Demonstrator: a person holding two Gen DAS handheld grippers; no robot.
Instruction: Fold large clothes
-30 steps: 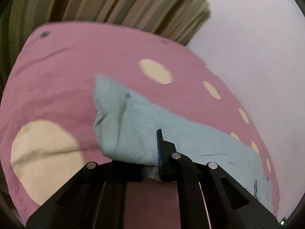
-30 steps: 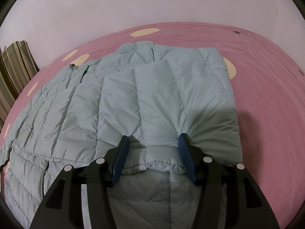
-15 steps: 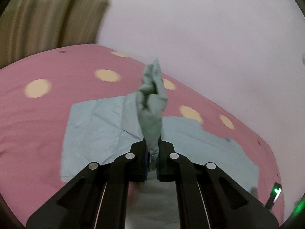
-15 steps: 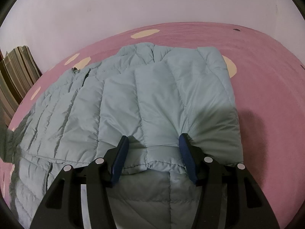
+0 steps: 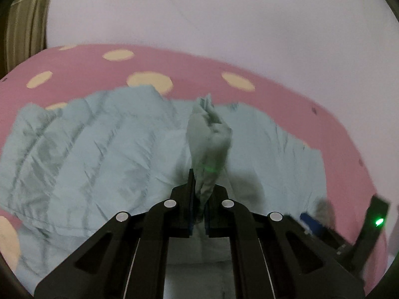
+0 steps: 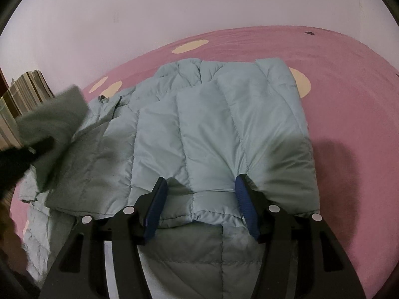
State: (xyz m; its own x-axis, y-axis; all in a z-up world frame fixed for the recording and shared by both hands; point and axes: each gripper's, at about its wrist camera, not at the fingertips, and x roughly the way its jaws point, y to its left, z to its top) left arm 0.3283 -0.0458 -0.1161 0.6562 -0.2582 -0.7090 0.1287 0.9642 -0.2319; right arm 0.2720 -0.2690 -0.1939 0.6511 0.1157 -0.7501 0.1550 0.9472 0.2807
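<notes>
Left wrist view shows the left gripper (image 5: pixel 198 214) clamping a bunched sleeve (image 5: pixel 208 139); right wrist view shows the right gripper (image 6: pixel 199 204) open astride the jacket (image 6: pixel 214 124) hem.

The pale blue-green quilted puffer jacket (image 6: pixel 212 129) lay spread on the pink spotted bedsheet (image 6: pixel 349 74), one part folded over its body. A bunched sleeve (image 5: pixel 208 139) stood raised above the body, pinched at its lower end.

Left gripper (image 5: pixel 198 199): our jaws clamped tight, angled downward.
Right gripper (image 6: pixel 200 194): our jaws spread wide, just been opening.
</notes>
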